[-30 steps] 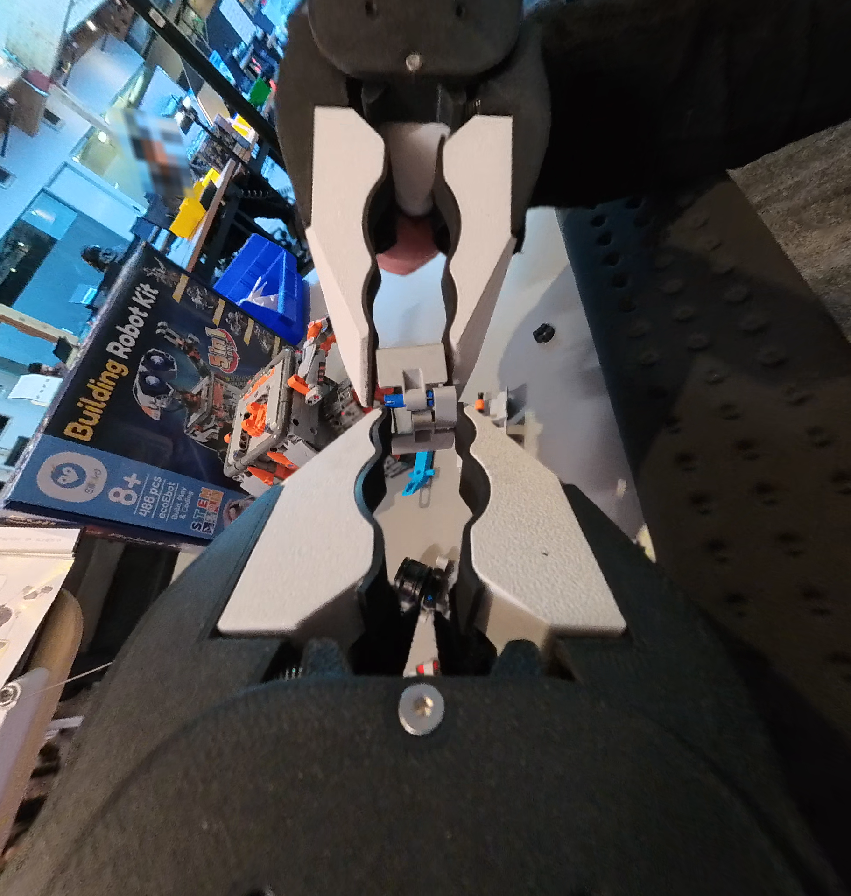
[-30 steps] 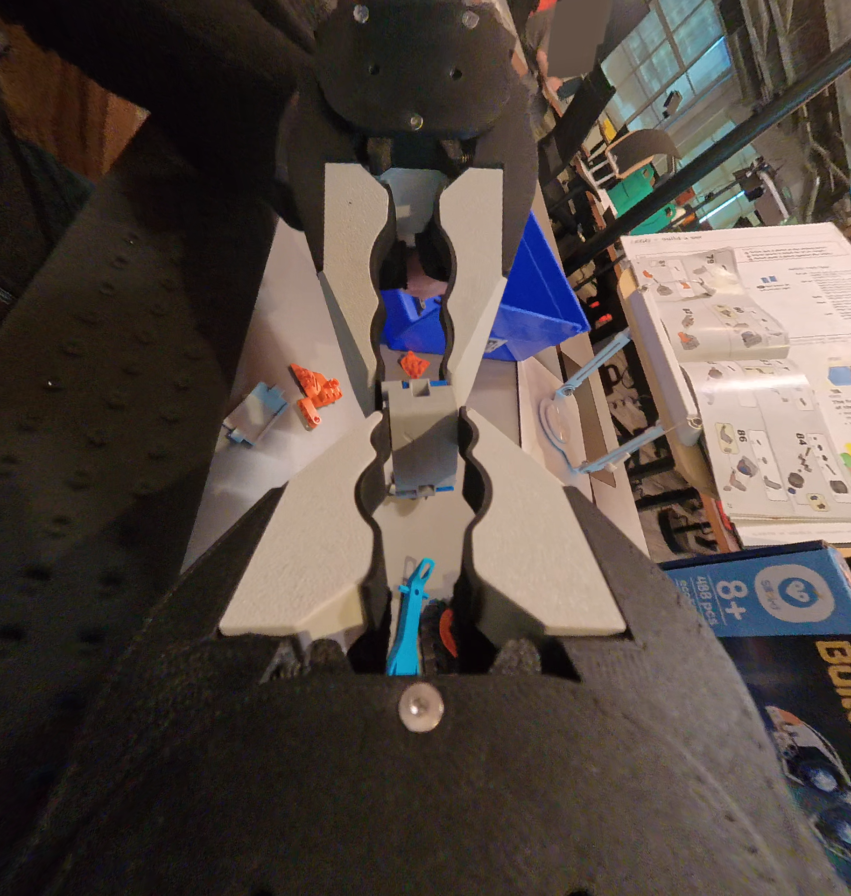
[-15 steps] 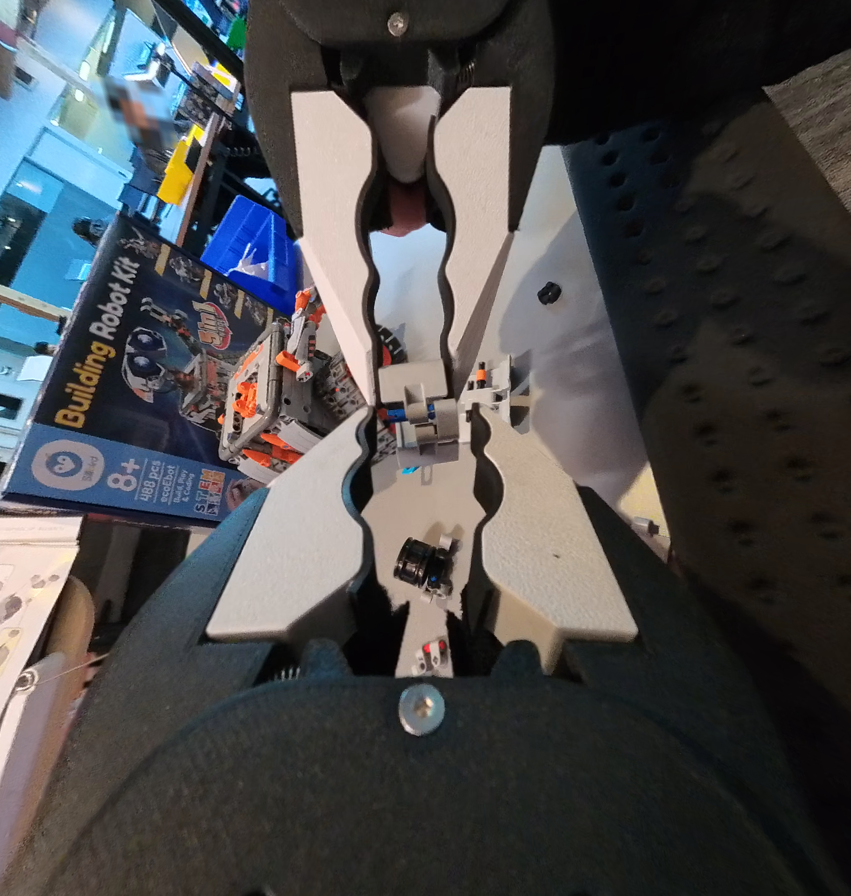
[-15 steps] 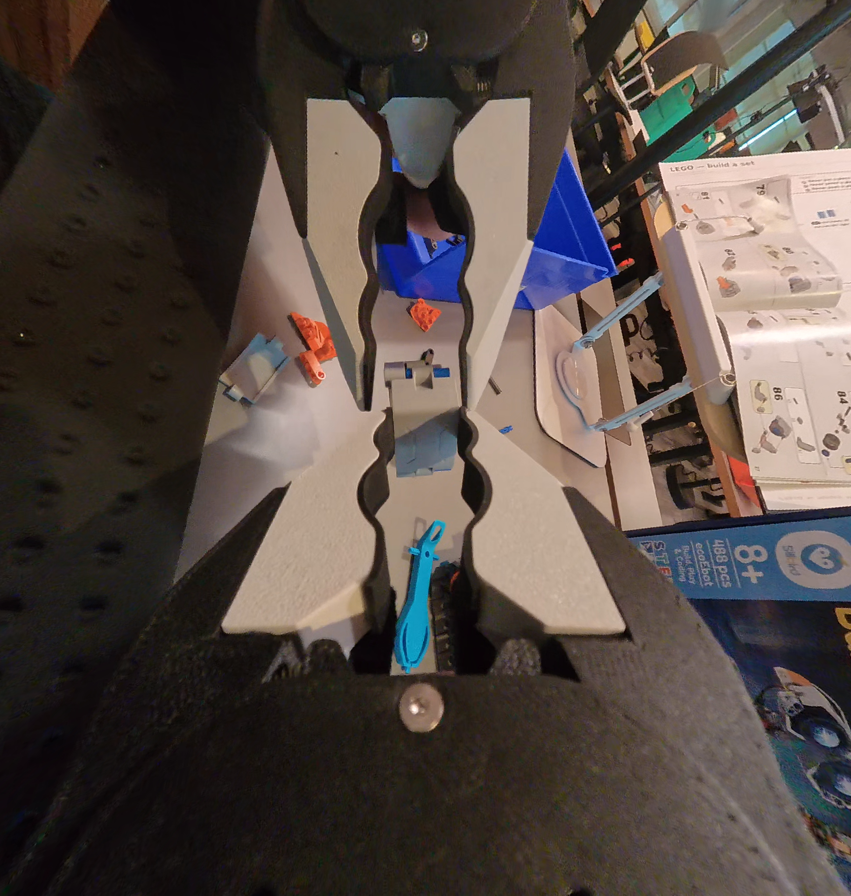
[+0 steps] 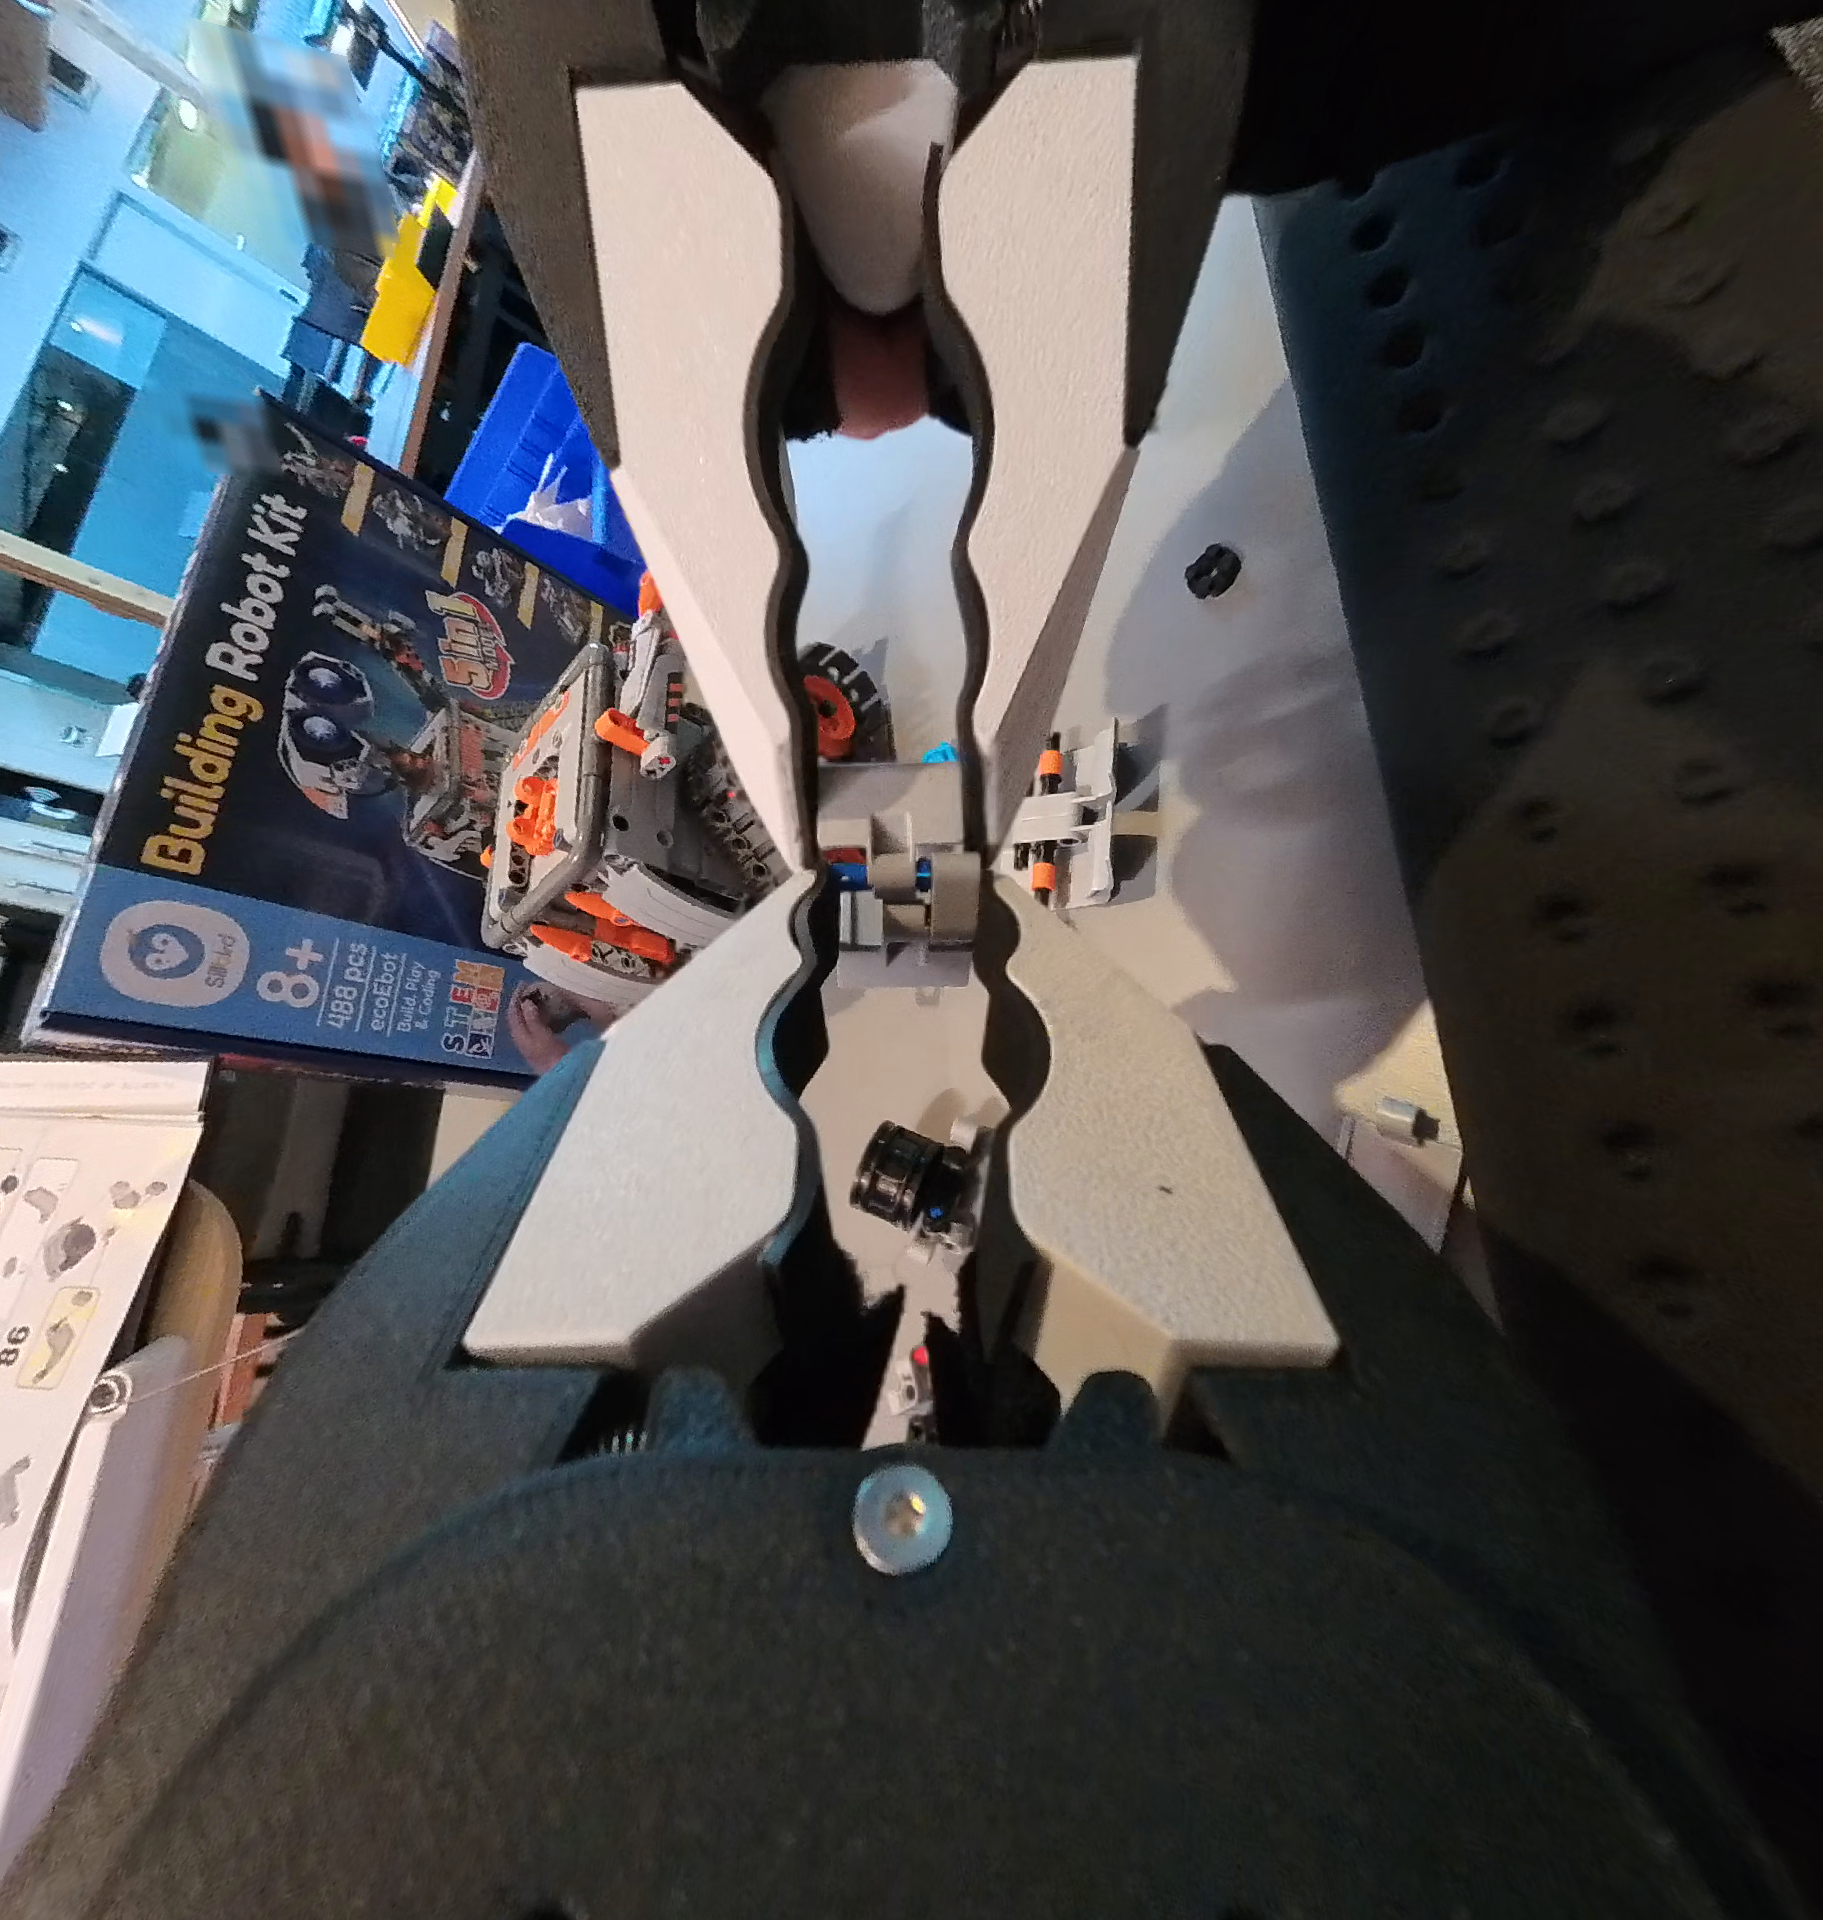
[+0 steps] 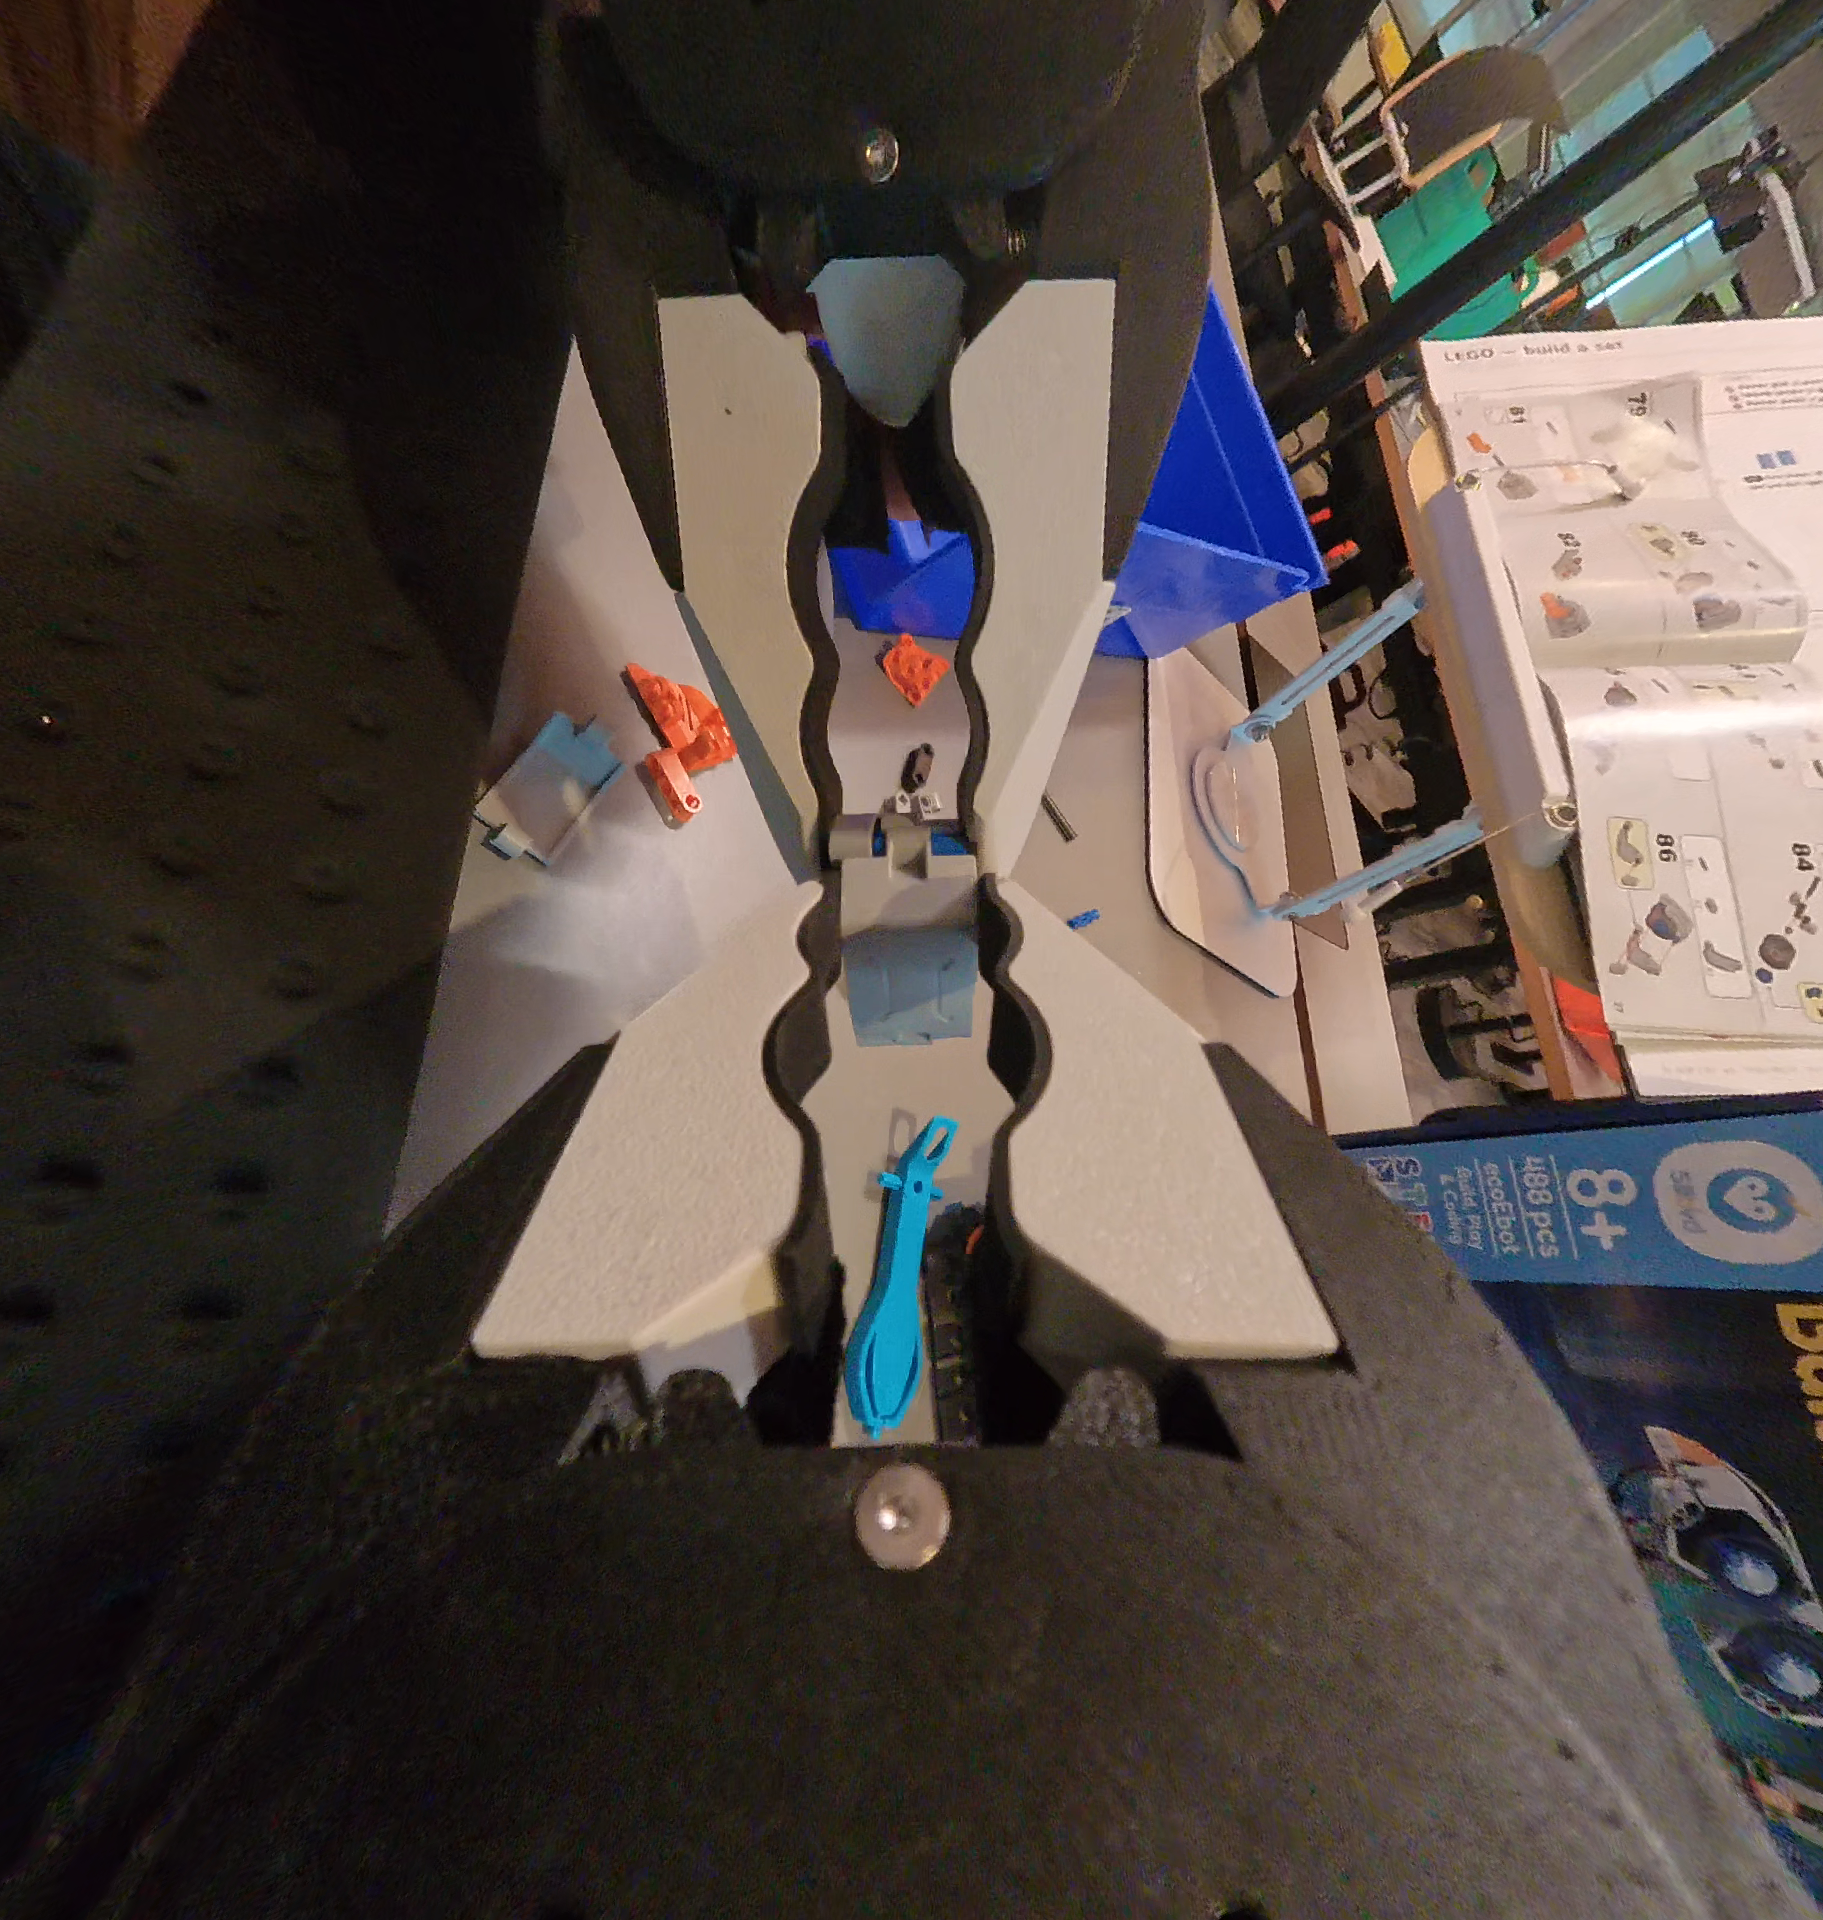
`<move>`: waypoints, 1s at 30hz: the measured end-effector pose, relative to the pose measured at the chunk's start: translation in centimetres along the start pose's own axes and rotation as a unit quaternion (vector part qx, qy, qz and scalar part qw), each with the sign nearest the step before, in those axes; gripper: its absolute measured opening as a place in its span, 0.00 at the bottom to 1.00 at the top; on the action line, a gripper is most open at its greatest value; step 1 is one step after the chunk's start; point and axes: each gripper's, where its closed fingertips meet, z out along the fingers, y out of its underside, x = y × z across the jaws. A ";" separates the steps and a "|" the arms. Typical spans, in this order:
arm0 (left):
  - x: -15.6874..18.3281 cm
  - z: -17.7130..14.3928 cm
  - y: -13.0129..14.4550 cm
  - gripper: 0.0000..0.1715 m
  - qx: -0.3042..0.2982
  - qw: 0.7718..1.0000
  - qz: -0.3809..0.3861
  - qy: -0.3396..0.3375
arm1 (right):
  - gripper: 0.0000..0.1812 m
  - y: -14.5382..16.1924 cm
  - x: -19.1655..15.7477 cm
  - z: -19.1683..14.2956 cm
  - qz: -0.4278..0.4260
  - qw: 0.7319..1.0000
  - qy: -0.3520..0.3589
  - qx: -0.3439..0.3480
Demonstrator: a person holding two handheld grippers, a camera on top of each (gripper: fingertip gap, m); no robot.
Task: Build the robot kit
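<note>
My two grippers face each other tip to tip over a white table [image 5: 1250,665], both shut on one small grey brick assembly [image 5: 902,894]. In the left wrist view my left gripper [image 5: 896,920] grips its near end, where a blue pin shows, and the right gripper [image 5: 891,831] comes down from the top. In the right wrist view my right gripper [image 6: 902,935] holds the grey-blue curved panel end [image 6: 907,987]. The left gripper [image 6: 902,842] pinches the grey connector end [image 6: 886,836] from above.
A partly built grey and orange model [image 5: 595,821] stands by a dark blue kit box [image 5: 294,790] and a blue bin [image 6: 1198,520]. Loose parts lie around: a black wheel [image 5: 907,1174], orange pieces [image 6: 678,717], a blue tool [image 6: 896,1299]. An open instruction booklet [image 6: 1665,675] lies to the right. Left and right tips are no more than a few centimetres apart.
The two grippers have drawn closer together, still holding the assembly between them. Its curved panel end now shows tilted in the right gripper.
</note>
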 end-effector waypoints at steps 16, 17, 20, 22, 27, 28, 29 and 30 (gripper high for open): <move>0.9 1.2 0.7 0.12 0.003 0.999 -0.028 0.036 | 0.12 1.0 -0.8 0.4 0.035 0.999 -0.033 -0.003; 1.0 1.3 0.9 0.12 0.001 0.998 -0.035 0.044 | 0.13 1.2 -1.0 0.6 0.032 0.999 -0.036 -0.009; 0.8 1.3 0.9 0.12 -0.001 0.998 -0.042 0.039 | 0.13 1.3 -0.7 0.6 0.033 0.999 -0.031 -0.010; 0.7 1.5 1.1 0.13 -0.005 0.998 -0.044 0.033 | 0.13 1.6 -0.5 0.6 0.034 0.999 -0.029 -0.012; -0.8 1.0 0.4 0.14 0.032 0.997 -0.063 0.013 | 0.13 0.8 0.8 0.0 0.066 0.997 -0.012 0.035; -1.0 0.8 0.1 0.14 0.043 0.997 -0.070 0.013 | 0.13 0.5 1.0 -0.1 0.075 0.996 -0.012 0.052; -1.0 0.5 -0.1 0.14 0.052 0.995 -0.081 0.021 | 0.13 0.2 1.1 -0.3 0.080 0.995 -0.015 0.066; -1.0 0.4 -0.3 0.14 0.059 0.994 -0.089 0.025 | 0.13 0.0 1.1 -0.4 0.083 0.993 -0.018 0.076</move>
